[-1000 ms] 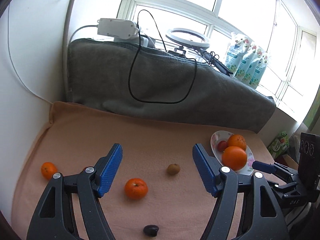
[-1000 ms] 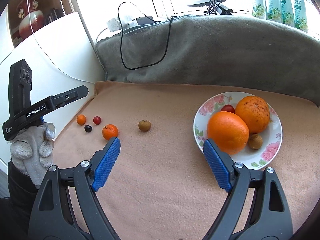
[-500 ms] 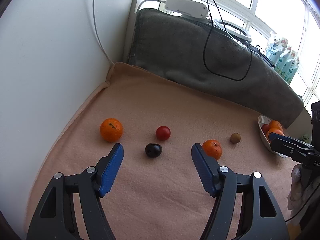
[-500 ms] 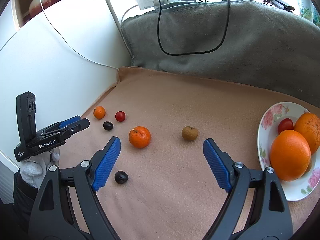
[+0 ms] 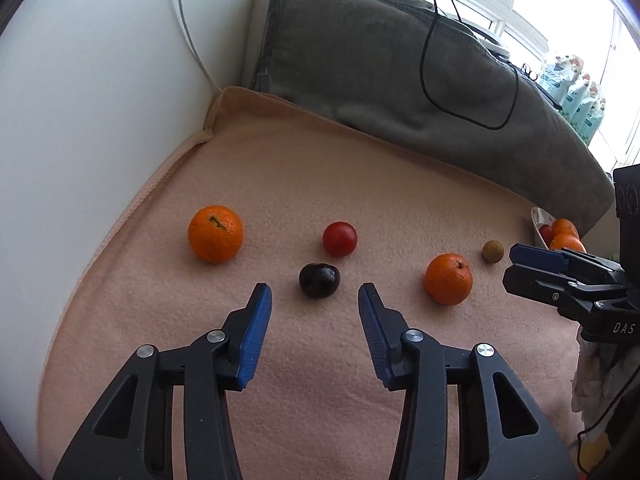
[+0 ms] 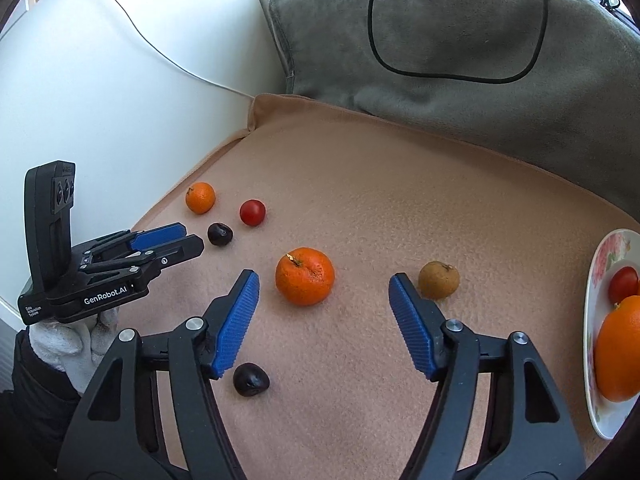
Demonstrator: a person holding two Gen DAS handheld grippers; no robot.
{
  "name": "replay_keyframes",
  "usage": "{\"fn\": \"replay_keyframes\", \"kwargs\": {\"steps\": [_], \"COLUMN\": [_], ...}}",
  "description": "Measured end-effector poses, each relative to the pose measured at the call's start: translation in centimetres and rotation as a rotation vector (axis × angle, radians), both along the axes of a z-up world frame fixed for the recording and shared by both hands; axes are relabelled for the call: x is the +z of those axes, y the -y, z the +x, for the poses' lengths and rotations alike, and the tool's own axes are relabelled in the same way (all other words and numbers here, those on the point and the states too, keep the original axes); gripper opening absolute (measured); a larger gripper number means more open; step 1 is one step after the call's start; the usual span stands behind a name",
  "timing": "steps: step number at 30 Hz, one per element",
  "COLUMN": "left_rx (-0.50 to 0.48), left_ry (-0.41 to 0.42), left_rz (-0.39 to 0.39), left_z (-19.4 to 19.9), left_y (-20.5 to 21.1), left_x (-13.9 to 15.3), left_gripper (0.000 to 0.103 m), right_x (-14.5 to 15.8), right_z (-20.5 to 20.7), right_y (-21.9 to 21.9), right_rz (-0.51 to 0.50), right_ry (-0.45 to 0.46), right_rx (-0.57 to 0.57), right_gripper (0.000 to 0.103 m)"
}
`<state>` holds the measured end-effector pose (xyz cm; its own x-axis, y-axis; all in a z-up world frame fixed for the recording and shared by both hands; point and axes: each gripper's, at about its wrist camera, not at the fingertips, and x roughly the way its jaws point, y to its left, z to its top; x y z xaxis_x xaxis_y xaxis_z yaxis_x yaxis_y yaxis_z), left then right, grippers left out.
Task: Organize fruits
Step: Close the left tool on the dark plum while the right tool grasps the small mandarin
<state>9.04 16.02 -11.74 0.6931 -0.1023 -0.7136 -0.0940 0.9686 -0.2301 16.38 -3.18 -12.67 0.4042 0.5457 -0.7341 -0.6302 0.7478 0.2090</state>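
Fruit scattered over a peach fleece blanket [image 5: 360, 160] that covers the work surface; white wall to the left, grey plush throw [image 5: 380, 60] heaped along the back with a black cable loop [image 5: 472, 92] lying on it.

Left wrist view, left to right. Small orange mandarin with a dry stem scar [image 5: 216, 234], well left of the left tongs [image 5: 315, 300] and beyond the left pad. Dark purple, near-black round fruit [image 5: 319, 280] just ahead of the two blue ribbed pads, on the line between them but not yet inside the gap; pads clear of it. Jaws of the left tongs are closing, nothing gripped. Red cherry tomato [image 5: 340, 239] just behind the dark fruit. Second, larger mandarin [image 5: 448, 279] to the right of the right pad. Small brown round fruit [image 5: 492, 251] further right, near the tip of the right tongs [image 5: 520, 264], which enter from the right edge.

Right wrist view, left to right. Gloved hand [image 6: 76, 344] holds the left tongs at the left edge, tips just short of the dark fruit. Larger mandarin sits just ahead of the right tongs' gap, nearer the left pad, untouched. Jaws closing, nothing between the pads. A second dark round fruit [image 6: 251, 379] lies beneath the left pad, close to it. Brown fruit just beyond the right pad's tip. Floral white plate [image 6: 592, 380] at far right, well apart, carrying a big orange [image 6: 618, 354] and a red tomato [image 6: 623, 285].
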Motion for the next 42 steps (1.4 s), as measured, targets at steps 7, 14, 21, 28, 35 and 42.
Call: {"fn": "replay_keyframes", "kwargs": {"steps": [7,14,21,28,35,42], "left_rx": [-0.006,-0.01,-0.018,-0.039,-0.04,-0.029], "left_ry": [-0.023,-0.04,-0.047,-0.051,-0.046,-0.024], "left_rz": [0.007,0.004,0.005,0.005,0.012,0.001], "left_z": [1.3,2.1,2.5,2.8,3.0,2.1], "left_y": [-0.1,-0.1,-0.1,0.3,0.5,0.5], "left_x": [-0.7,-1.3,-1.5,-1.5,-1.5,-1.1], "left_gripper": [0.04,0.036,0.031,0.024,0.023,0.023], "right_x": [-1.2,-2.4,-2.6,-2.5,-2.4,-2.3], "right_z": [0.4,1.4,1.6,1.5,1.3,1.0], "right_y": [-1.9,-3.2,-3.8,-3.9,-3.8,-3.7], "right_rz": [-0.055,-0.082,-0.085,-0.08,-0.075,-0.072], "right_ry": [0.004,-0.016,-0.021,-0.029,-0.026,-0.008], "right_rx": [0.033,0.043,0.06,0.081,0.083,0.077], "right_gripper": [0.064,0.053,0.053,0.043,0.042,0.041]}}
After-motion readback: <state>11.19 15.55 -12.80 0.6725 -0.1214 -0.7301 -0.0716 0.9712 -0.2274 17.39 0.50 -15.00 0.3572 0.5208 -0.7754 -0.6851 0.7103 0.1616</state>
